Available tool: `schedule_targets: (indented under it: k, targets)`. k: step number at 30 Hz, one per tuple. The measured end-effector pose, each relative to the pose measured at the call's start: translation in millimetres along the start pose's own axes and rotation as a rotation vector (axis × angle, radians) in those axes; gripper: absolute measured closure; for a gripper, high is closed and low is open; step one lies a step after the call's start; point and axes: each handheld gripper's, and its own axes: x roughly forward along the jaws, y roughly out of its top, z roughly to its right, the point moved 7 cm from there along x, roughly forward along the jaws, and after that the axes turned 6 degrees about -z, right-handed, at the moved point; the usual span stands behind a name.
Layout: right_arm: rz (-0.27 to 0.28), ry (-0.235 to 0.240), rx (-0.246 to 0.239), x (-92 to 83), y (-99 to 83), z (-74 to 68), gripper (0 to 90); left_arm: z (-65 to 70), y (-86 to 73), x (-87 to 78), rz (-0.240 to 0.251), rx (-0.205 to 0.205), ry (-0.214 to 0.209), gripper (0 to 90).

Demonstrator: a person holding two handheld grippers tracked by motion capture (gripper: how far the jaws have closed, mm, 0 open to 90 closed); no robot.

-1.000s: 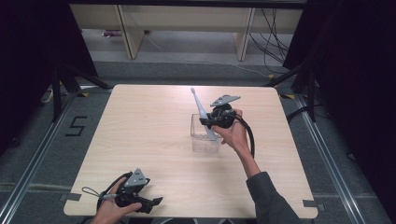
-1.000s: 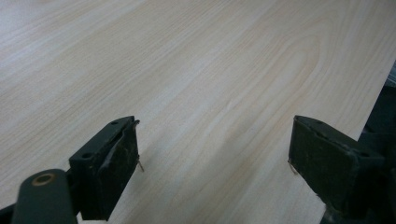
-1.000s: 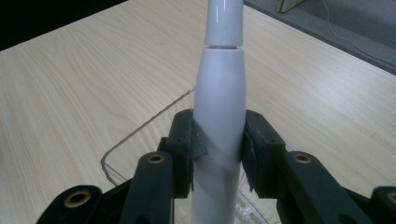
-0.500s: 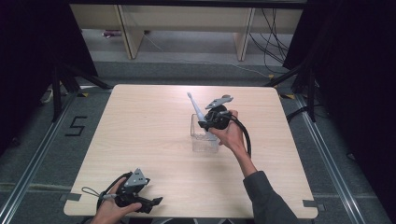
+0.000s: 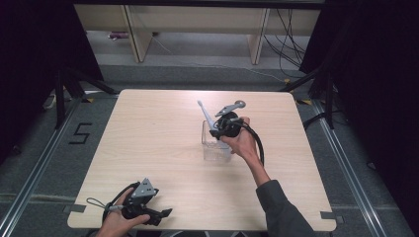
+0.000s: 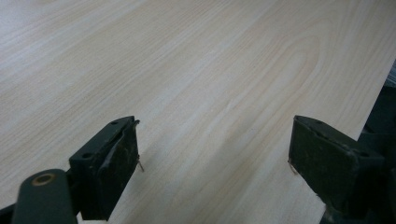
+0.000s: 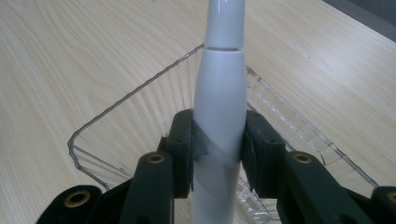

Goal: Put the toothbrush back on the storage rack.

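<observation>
A white toothbrush-like stick (image 5: 206, 116) slants up and to the left above a clear plastic box (image 5: 213, 148) in the middle of the table. My right gripper (image 5: 218, 130) is shut on its thick handle. In the right gripper view the handle (image 7: 219, 93) is pinched between both pads (image 7: 184, 140) directly over the open box (image 7: 116, 135); its lower end is hidden behind the jaws. My left gripper (image 5: 164, 214) rests at the table's front left edge, held in a hand. Its jaws are open (image 6: 215, 158) with only bare wood between them.
The light wooden table (image 5: 148, 138) drops off close to the left gripper at the front edge. Dark floor and metal rails surround the table, and shelving stands beyond its far side.
The stick's far tip has dipped a little and shifted left with the right hand. The left gripper has not moved.
</observation>
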Motion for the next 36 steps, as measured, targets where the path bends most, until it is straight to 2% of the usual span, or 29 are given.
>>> schedule_targets:
  k: [3,4,5,6,8,9,10,12,13,14,16,19,23,24,26,28,31,32,36]
  targets:
    - [-0.011,0.0,-0.013,1.5,-1.3,-0.1,66.5,0.1,0.0,0.2,0.001,-0.003,0.0,15.3]
    - [0.003,-0.004,-0.006,3.3,-0.4,-0.7,66.5,0.2,0.0,0.3,0.001,-0.004,0.0,15.3]
    - [0.01,-0.01,-0.03,4.1,0.2,1.1,66.5,0.3,0.0,0.3,0.001,-0.005,0.0,15.3]
    - [0.001,-0.001,-0.011,4.1,-0.7,-0.5,66.5,0.4,0.1,0.2,0.001,-0.004,-0.001,15.3]
    - [-0.023,0.006,-0.013,4.2,-2.5,-1.1,66.5,0.2,0.1,0.2,0.001,-0.003,0.0,15.3]
    - [-0.011,-0.003,-0.015,6.4,-2.0,-1.1,66.5,0.1,0.1,0.2,0.001,-0.003,0.0,15.3]
    - [-0.025,0.001,0.004,6.1,-2.7,-2.6,66.5,0.2,0.1,0.2,0.001,-0.003,-0.001,15.3]
    - [-0.038,0.001,0.008,6.2,-2.9,-3.1,66.5,2.1,0.9,0.5,0.013,-0.01,-0.013,15.3]
    - [-0.034,0.0,-0.017,7.0,-2.3,-2.1,66.5,0.8,0.3,0.0,0.003,0.002,-0.007,15.3]
    - [-0.028,-0.01,-0.035,7.3,-1.6,-0.4,66.4,0.8,0.4,0.2,0.006,-0.003,-0.005,15.3]
    - [-0.043,-0.003,-0.014,6.8,-1.8,-2.2,66.4,0.9,0.3,0.2,0.005,-0.005,-0.003,15.3]
    - [-0.048,-0.005,-0.013,7.7,-1.8,-2.7,66.3,2.3,1.2,0.6,0.018,-0.017,-0.01,15.3]
    - [-0.029,-0.014,-0.023,10.1,-0.5,-1.4,66.2,0.9,0.1,0.3,0.005,-0.013,0.0,15.3]
    - [-0.036,-0.006,-0.003,9.8,-1.0,-3.2,66.2,0.5,0.0,0.1,0.002,-0.009,0.003,15.3]
    - [-0.05,-0.008,-0.006,9.2,-1.3,-3.1,66.2,0.2,0.3,0.3,0.006,-0.014,0.007,15.3]
    - [-0.037,-0.022,-0.013,10.5,-0.2,-1.8,66.2,-0.3,0.1,0.1,0.003,-0.011,0.01,15.3]
    - [-0.049,-0.011,-0.016,10.1,-0.7,-1.9,66.1,1.7,0.8,0.6,0.014,-0.021,-0.004,15.3]
    - [-0.034,-0.014,-0.018,11.7,0.2,-1.8,66.0,-0.5,0.1,0.0,0.002,-0.006,0.01,15.3]
    - [-0.049,-0.005,-0.005,11.0,-0.8,-2.6,65.9,-1.0,0.1,0.1,0.002,-0.005,0.015,15.3]
